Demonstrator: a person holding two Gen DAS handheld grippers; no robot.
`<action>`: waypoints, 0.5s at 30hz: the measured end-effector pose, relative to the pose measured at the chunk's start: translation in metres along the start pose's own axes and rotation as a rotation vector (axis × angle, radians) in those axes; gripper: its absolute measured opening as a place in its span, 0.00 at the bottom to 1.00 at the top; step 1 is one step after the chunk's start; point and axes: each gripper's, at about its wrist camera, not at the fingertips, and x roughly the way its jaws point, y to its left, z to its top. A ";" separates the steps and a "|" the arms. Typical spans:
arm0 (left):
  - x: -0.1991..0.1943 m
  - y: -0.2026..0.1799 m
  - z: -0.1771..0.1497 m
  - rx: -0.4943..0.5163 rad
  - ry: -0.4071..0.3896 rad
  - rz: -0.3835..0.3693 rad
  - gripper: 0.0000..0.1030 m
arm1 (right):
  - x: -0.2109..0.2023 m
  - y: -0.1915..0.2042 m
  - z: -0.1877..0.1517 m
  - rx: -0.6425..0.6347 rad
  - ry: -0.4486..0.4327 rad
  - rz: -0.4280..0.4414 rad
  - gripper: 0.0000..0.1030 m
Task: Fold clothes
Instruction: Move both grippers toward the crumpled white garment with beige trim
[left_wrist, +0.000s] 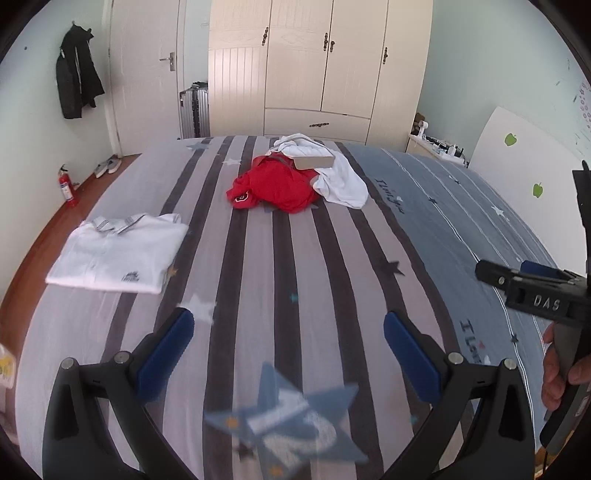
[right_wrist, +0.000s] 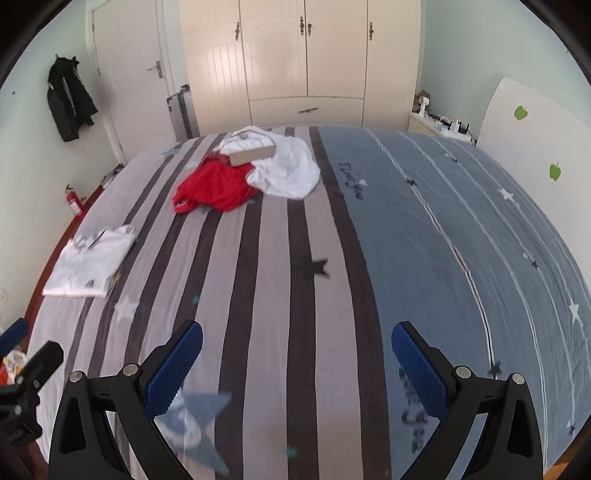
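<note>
A folded white polo shirt (left_wrist: 118, 254) lies flat near the left edge of the bed; it also shows in the right wrist view (right_wrist: 92, 262). A crumpled red garment (left_wrist: 280, 188) (right_wrist: 218, 186) and a crumpled white garment (left_wrist: 340, 177) (right_wrist: 288, 170) lie heaped at the far middle of the bed, with a small grey box (left_wrist: 314, 161) (right_wrist: 253, 153) on top. My left gripper (left_wrist: 288, 332) is open and empty above the near bed. My right gripper (right_wrist: 297, 345) is open and empty too, and shows at the right edge of the left wrist view (left_wrist: 532, 291).
The striped bedspread (left_wrist: 295, 266) covers a large bed. A cream wardrobe (left_wrist: 317, 66), a door (left_wrist: 147, 74) and a silver suitcase (left_wrist: 194, 112) stand beyond it. A fire extinguisher (left_wrist: 67, 186) and shoes sit on the floor at left. A white board (left_wrist: 524, 155) leans at right.
</note>
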 end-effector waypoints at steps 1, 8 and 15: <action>0.010 0.004 0.006 -0.004 -0.007 -0.009 0.99 | 0.010 0.002 0.011 0.004 -0.006 -0.009 0.98; 0.117 0.026 0.064 0.019 -0.066 -0.037 0.99 | 0.096 0.002 0.068 0.070 -0.062 0.007 0.98; 0.274 0.010 0.129 0.139 -0.007 -0.008 0.89 | 0.218 0.002 0.120 0.070 -0.077 0.041 0.98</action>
